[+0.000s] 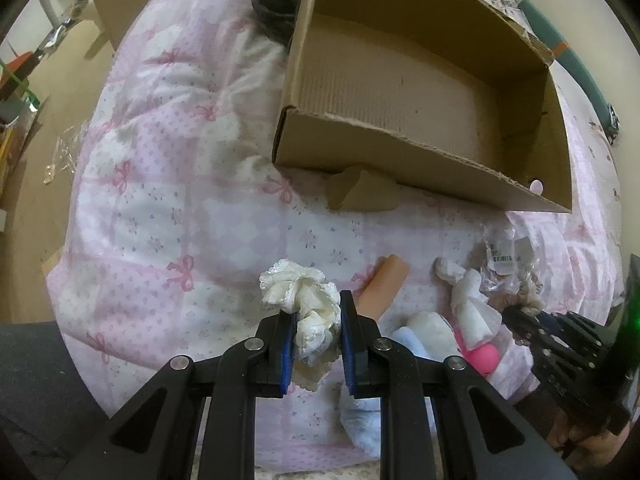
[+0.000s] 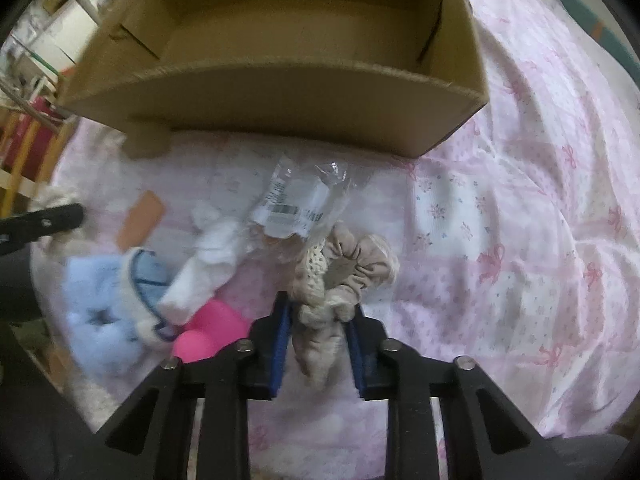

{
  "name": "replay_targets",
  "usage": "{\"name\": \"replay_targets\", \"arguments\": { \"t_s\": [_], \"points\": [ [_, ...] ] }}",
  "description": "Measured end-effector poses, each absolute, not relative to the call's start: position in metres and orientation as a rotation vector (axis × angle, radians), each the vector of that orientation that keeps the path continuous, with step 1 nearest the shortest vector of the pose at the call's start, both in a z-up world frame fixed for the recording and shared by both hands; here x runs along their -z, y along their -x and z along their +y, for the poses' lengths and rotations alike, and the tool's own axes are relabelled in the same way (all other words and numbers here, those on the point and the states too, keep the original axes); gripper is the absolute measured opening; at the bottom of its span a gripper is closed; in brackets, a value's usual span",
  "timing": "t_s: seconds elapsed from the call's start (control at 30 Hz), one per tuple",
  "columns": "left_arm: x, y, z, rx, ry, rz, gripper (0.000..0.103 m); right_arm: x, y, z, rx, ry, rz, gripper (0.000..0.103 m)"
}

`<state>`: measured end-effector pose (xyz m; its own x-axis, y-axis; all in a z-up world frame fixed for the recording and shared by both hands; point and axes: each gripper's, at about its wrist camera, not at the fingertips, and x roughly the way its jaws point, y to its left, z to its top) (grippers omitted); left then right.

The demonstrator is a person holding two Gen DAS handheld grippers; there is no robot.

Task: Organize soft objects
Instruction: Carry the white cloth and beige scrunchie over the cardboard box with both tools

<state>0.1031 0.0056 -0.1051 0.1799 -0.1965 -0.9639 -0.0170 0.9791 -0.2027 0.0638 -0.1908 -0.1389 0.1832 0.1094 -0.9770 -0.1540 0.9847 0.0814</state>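
We read no legible label on clear packet (image 2: 298, 196), barcode only. Left gripper (image 1: 318, 330) pinches cream lace scrunchie (image 1: 304, 304); right gripper (image 2: 320, 334) pinches beige scrunchie (image 2: 340, 276), both before cardboard box (image 1: 400, 160). Only left view shows black cloth (image 1: 276, 4).

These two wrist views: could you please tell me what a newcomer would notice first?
Most striking is the big open cardboard box lying on the pink bow-print quilt, apparently empty. In front of it, each gripper pinches a scrunchie: the left gripper a cream lace scrunchie, the right gripper a beige scrunchie. A bright pink object glows among the pale soft things.
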Motion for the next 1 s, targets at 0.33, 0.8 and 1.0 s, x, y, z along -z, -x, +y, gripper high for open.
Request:
{"name": "replay_targets", "arguments": {
  "t_s": [0.33,0.8,1.0],
  "points": [
    [0.091,-0.094,0.009,0.118,0.173,1.345,0.018,0.098,-0.027,-0.184,-0.333,-0.078,1.248,0.013],
    [0.013,-0.114,0.001,0.163,0.107,1.191,0.018,0.000,-0.037,-0.239,-0.419,-0.211,0.937,0.013],
    [-0.003,-0.151,-0.010,0.159,0.059,1.150,0.018,-0.005,-0.082,-0.240,-0.414,-0.209,0.908,0.013]
  ]
}}
